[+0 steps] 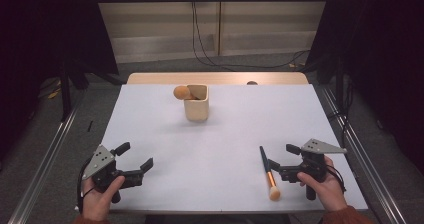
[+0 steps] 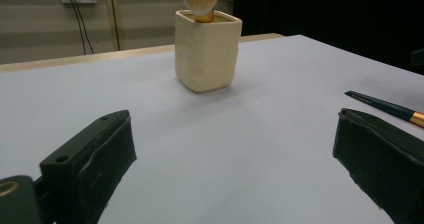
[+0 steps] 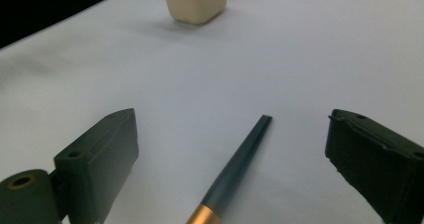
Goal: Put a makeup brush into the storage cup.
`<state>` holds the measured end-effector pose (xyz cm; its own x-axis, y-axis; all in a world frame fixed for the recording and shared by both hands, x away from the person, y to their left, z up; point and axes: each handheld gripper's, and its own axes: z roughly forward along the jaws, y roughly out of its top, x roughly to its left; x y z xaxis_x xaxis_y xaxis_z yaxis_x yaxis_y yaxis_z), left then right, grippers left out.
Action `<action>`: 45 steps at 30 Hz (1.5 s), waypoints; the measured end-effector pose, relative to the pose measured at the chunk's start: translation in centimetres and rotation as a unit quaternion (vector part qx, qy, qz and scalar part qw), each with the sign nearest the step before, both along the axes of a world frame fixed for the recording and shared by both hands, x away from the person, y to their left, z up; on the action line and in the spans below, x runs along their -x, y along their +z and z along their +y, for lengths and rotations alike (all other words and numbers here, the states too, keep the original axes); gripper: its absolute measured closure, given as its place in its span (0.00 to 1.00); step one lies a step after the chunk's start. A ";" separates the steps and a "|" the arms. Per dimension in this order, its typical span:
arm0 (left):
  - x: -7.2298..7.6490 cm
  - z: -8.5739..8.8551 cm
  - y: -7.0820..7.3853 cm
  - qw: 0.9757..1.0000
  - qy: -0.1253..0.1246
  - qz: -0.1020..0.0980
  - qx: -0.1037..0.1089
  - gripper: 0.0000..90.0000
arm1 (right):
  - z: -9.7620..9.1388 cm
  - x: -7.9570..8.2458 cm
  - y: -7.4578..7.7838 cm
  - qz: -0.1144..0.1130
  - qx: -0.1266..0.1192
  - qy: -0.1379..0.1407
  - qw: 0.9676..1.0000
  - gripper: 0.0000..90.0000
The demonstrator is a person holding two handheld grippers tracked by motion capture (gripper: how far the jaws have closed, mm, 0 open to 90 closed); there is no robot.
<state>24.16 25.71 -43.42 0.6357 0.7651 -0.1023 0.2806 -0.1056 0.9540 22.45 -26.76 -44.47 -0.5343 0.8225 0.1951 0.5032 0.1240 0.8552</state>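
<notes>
A white counter (image 1: 220,149) stands in a dim room, cables trailing down the far wall. Toward its far side sits a cream cup (image 1: 196,103) with one makeup brush (image 1: 182,92) already standing in it, bristles up. A second brush (image 1: 267,172), dark-handled with a gold ferrule, lies flat at the near right, its bristle end nearest the person. The right claw (image 1: 280,161) sits low with its jaws wide apart on either side of the handle, not pressing it, apparently lined up to pick the brush up for the cup. The left claw (image 1: 134,155) rests at the near left, jaws wide and empty, well apart from both.
</notes>
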 end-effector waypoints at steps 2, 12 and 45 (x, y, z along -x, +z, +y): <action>0.0 0.1 0.0 1.000 -0.003 0.001 -0.002 0.03 | 0.2 -0.2 0.0 0.013 0.006 0.006 1.000 0.10; -0.1 0.3 0.1 1.000 -0.004 -0.002 -0.005 0.03 | 1.0 -1.3 0.5 0.104 0.064 0.040 0.992 0.11; -0.1 0.1 0.0 1.000 -0.011 0.001 -0.006 0.03 | 3.9 -3.5 0.5 0.282 0.216 0.086 0.931 0.09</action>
